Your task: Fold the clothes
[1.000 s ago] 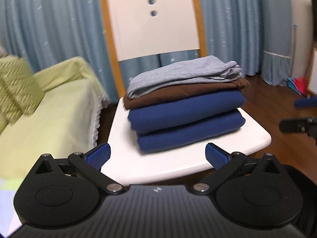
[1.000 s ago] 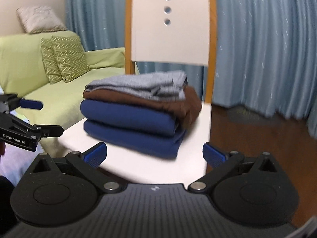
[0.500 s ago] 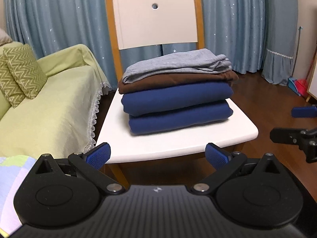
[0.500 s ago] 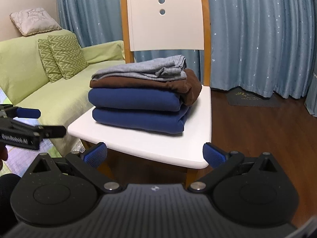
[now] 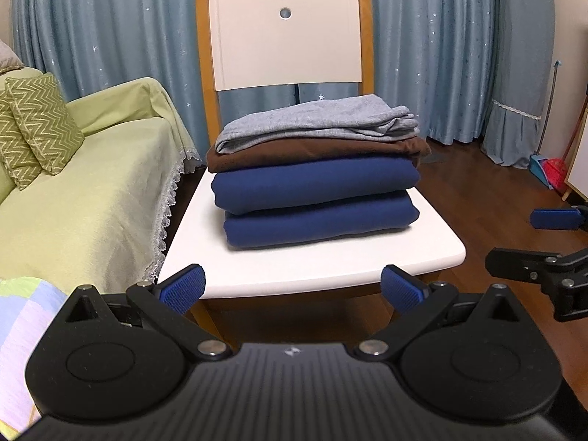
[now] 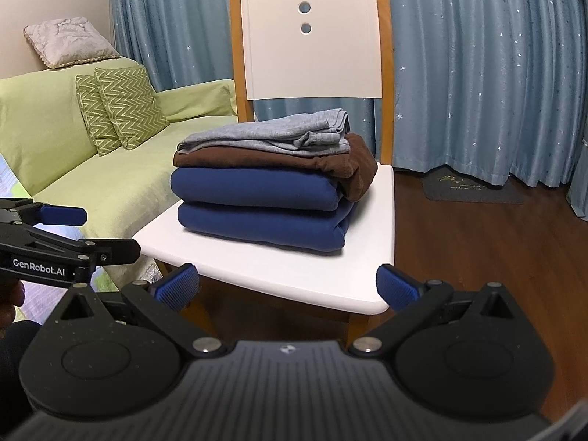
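1. I am looking at a neat pile of folded clothes [image 5: 316,180] sitting on the white wooden seat of a chair [image 5: 312,264]. The soft grey top [image 5: 316,125] is lying on the brown cloth [image 5: 316,152], and two thick dark blue folded pieces [image 5: 316,202] are lying under those.
2. I am holding the left gripper [image 5: 293,288] with its blue pads spread wide and nothing between them.
3. I am holding the right gripper [image 6: 287,284] the same way, wide apart and carrying nothing.
4. Both grippers are hanging in front of the chair's front edge, apart from the pile, which is sitting farther back on the seat.
5. I am thinking the folding step for this pile is finished, since every piece is lying flat and stacked.
6. I am guessing the next move needs a new piece of clothing, and I am seeing none loose here, so I would turn away to look for one.
7. A light green sofa [image 5: 92,191] is standing just beside the chair.
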